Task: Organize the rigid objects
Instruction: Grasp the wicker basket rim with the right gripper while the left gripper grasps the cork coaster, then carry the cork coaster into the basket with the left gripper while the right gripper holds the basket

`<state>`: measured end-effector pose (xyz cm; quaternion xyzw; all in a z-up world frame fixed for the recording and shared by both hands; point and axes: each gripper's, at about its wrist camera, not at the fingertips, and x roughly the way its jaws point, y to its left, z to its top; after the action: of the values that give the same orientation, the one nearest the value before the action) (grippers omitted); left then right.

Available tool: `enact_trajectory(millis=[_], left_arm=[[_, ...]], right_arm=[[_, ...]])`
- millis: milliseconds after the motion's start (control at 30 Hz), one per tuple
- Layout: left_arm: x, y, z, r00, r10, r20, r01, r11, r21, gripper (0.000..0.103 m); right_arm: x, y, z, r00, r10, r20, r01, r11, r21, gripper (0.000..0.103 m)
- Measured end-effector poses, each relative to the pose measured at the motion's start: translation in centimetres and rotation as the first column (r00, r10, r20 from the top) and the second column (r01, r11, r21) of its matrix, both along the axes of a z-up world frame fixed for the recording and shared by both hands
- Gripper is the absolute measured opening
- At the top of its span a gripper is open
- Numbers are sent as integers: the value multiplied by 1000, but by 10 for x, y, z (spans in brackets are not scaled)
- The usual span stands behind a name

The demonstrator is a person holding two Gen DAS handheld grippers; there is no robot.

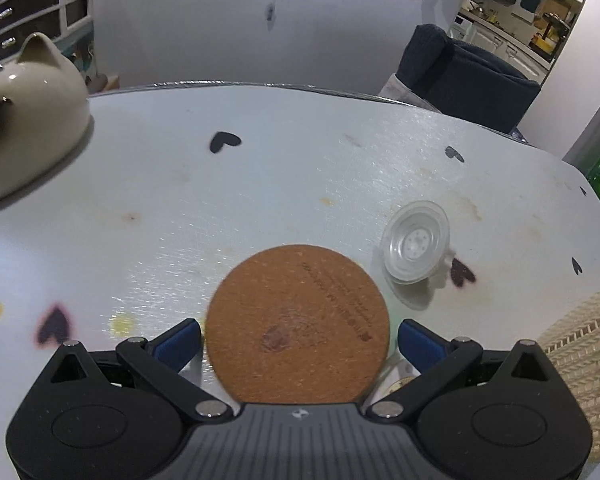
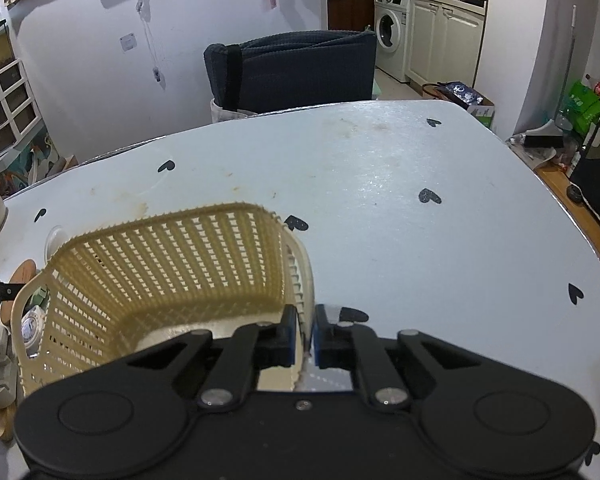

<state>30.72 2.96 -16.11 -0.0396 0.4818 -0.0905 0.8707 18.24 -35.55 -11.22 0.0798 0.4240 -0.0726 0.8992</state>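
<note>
Left wrist view showed my left gripper point(image 1: 299, 338) with its blue-padded fingers point(image 1: 180, 342) spread wide on either side of a round cork coaster point(image 1: 298, 324); a narrow gap showed at each pad, so I could not say they were pressing it, and the coaster looked to lie flat on the white tabletop point(image 1: 300, 168). Just beyond the coaster to the right sat a clear plastic lid point(image 1: 415, 246), tilted and close to a black heart mark. A cream cat-shaped ceramic pot point(image 1: 28, 116) stood at the far left, well apart from both, and the corner of the woven basket point(image 1: 584, 356) showed at the right edge. On the right wrist view, my right gripper point(image 2: 304, 334) had its fingers point(image 2: 287, 334) closed on the near right rim of that cream basket point(image 2: 172, 256), one pad inside the wall and one outside. Through the basket's left wall I saw a small round clock-like face point(image 2: 31, 326), though I could not tell whether it lay inside or beside the basket.
</note>
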Motion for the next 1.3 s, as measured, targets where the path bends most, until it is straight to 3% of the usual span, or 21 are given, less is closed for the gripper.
enact_trajectory(millis=[633,967,1300], left_arm=[[-6,2,7,1000,-7,31,7,1000,-7,98],[-50,-10,63,993,55,107,-53,998,-16,98],[-95,-68,116,989,5,150,17,989,-146,98]], right_arm=[[-5,19,0,1000,-7,-3,7,999,-44,8],[-5,10,2,998,59,-8,-59,998,33,7],[-3,11,0,984,179,5,-178,980,90,7]])
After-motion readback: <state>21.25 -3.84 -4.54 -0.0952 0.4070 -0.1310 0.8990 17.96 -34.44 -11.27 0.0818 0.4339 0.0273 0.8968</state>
